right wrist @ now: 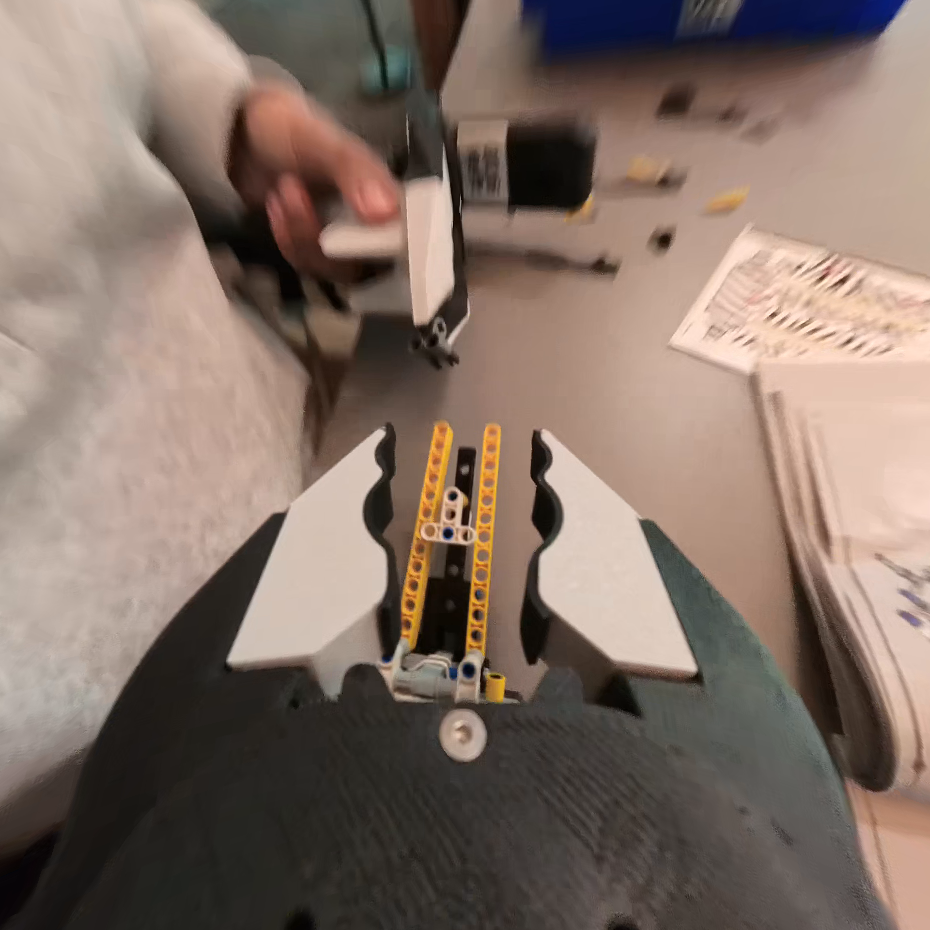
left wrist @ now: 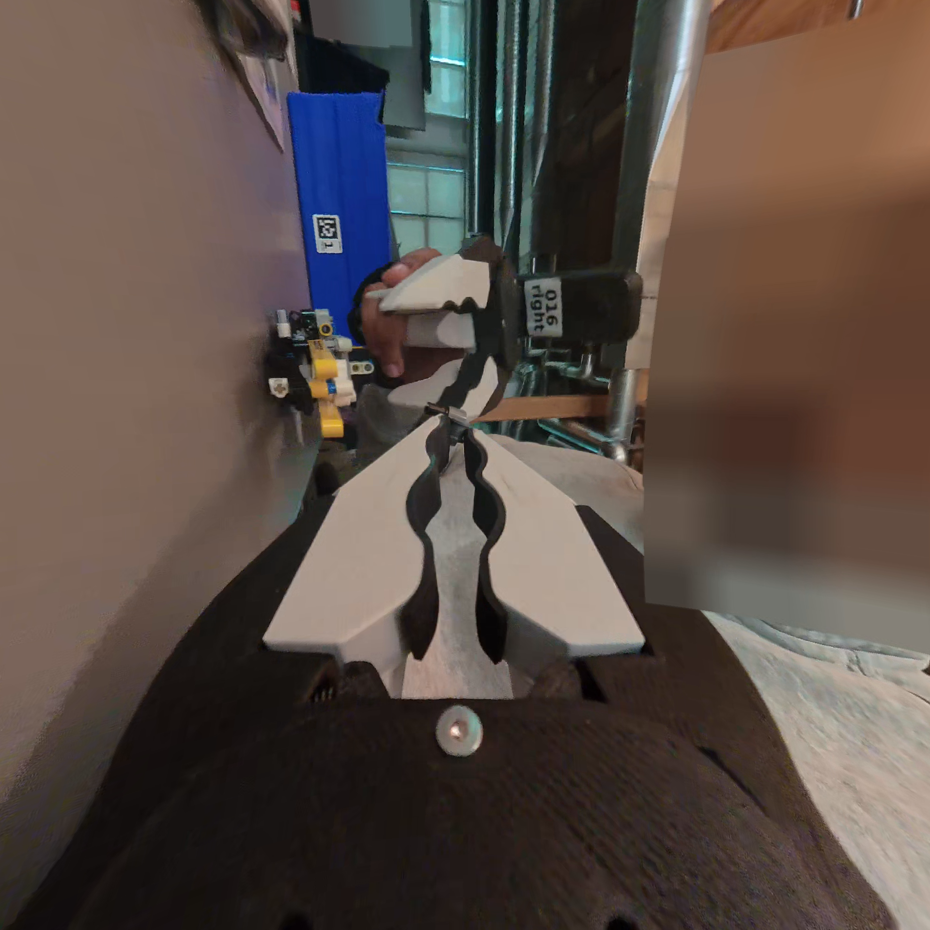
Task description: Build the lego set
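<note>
A Lego assembly [right wrist: 455,543] with two long yellow beams, a black centre beam and a white T-piece lies on the grey table [right wrist: 629,402]. It also shows in the left wrist view [left wrist: 314,367]. My right gripper [right wrist: 460,433] is open wide just above it, with a gap between each finger and the beams. My left gripper [left wrist: 449,428] is shut on a small black connector piece [left wrist: 448,415] at its fingertips. In the right wrist view that piece [right wrist: 434,344] hangs just beyond the far end of the assembly, held clear of the table.
An open instruction booklet [right wrist: 805,307] and a pale bag [right wrist: 855,553] lie to the right. Loose yellow and black pieces [right wrist: 654,168] are scattered at the back. A blue box [left wrist: 342,201] stands at the far edge. A person's grey sleeve [right wrist: 100,377] fills the left. Tip to tip, the grippers are about 4 cm apart.
</note>
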`<state>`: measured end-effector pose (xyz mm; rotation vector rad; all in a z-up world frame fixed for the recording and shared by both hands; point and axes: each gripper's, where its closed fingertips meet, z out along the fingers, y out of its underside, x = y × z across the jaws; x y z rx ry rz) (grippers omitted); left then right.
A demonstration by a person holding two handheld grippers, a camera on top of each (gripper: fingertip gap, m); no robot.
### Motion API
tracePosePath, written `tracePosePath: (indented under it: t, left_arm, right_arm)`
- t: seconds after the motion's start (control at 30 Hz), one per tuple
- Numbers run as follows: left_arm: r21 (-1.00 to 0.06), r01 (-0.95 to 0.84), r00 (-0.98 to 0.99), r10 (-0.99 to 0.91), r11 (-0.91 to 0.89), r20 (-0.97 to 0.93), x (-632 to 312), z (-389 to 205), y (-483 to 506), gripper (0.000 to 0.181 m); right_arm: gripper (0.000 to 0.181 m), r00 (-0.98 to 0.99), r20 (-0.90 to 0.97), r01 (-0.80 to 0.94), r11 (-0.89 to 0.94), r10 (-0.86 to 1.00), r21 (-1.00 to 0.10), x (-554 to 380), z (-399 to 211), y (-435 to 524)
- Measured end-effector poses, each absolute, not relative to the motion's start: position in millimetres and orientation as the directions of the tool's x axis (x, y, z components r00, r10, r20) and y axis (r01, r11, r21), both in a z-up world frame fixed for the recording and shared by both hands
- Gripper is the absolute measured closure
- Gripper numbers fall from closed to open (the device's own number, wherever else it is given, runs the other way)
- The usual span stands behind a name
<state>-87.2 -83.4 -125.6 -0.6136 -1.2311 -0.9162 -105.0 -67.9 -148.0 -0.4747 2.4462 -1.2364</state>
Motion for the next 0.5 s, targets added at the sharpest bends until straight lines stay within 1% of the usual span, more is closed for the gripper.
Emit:
tracePosePath:
  t: [0.1, 0.2, 0.3, 0.5]
  left_arm:
    - [0.093, 0.851, 0.042, -0.243, 0.516, 0.969, -86, -136, -78, 0.178]
    - [0.105, 0.852, 0.036, -0.258, 0.513, 0.965, -86, -139, -77, 0.178]
    - [0.071, 0.869, 0.040, -0.213, 0.489, 0.976, -82, -144, -75, 0.178]
    - [0.045, 0.883, 0.069, -0.223, 0.467, 0.972, -79, -141, -74, 0.178]
  right_arm:
    - [0.126, -0.880, -0.144, -0.206, 0.635, -0.453, -0.744, -100, -168, -73]
    - [0.134, -0.887, -0.119, -0.252, 0.685, -0.445, -0.684, -100, -181, -75]
    - [0.142, -0.890, -0.093, -0.299, 0.725, -0.447, -0.620, -99, -191, -71]
    - [0.160, -0.882, -0.011, -0.374, 0.715, -0.470, -0.591, -95, -192, -69]
